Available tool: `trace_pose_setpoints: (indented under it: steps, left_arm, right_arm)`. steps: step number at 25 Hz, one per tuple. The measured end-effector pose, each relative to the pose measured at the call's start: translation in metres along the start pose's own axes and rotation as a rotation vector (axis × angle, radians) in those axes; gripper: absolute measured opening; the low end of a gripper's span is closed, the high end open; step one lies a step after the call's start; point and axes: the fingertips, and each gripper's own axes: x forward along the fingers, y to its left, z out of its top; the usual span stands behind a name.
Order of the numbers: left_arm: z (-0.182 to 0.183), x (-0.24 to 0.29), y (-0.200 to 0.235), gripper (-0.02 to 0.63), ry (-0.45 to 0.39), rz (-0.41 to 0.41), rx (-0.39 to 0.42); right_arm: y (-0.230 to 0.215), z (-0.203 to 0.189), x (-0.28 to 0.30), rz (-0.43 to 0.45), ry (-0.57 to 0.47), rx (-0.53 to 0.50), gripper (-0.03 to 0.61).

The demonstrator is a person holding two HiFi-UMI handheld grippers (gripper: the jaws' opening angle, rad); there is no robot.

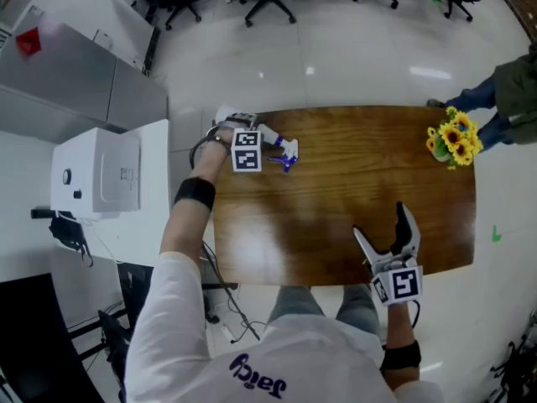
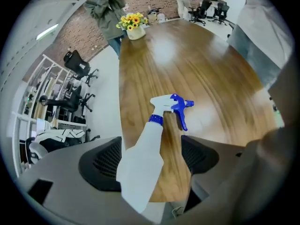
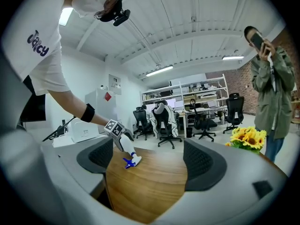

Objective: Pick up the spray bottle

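The left arm is reaching out to the table's left end, with the left gripper pointing steeply down. Its jaws are standing wide, straddling the spray bottle, which is lying on the wood. From the head view, only the bottle's blue trigger end is showing; the gripper is covering its body. The right gripper is hovering roughly level over the near edge, gaping and empty. At the far right end, a white pot is holding sunflowers.

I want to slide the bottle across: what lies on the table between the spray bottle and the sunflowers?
Nothing. In the head view the table is bare wood from the spray bottle to the sunflowers; the left gripper view agrees.
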Motion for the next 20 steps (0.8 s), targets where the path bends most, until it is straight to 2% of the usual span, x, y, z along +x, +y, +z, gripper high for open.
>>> trace_pose_setpoints:
  steps: [3,9,15,17,20]
  left_arm:
    - [-0.003,0.015,-0.002,0.411,0.029,-0.024,0.075]
    - [-0.004,0.040,-0.006,0.348,0.060,-0.047,0.155]
    - [0.005,0.063,-0.011,0.245,0.154,-0.030,0.273]
    - [0.009,0.064,-0.009,0.240,0.172,-0.022,0.273]
    - [0.021,0.059,-0.011,0.233,0.123,-0.024,0.198]
  right_arm:
    - [-0.004,-0.005,-0.004,-0.016,0.003,0.010,0.480]
    - [-0.006,-0.020,-0.005,-0.018,0.042,0.013,0.480]
    - [-0.008,-0.014,-0.003,-0.023,0.028,0.013,0.480]
    - [-0.010,-0.008,-0.004,-0.026,0.011,0.007,0.480]
    - [-0.012,-0.001,-0.008,-0.028,-0.009,0.007,0.480]
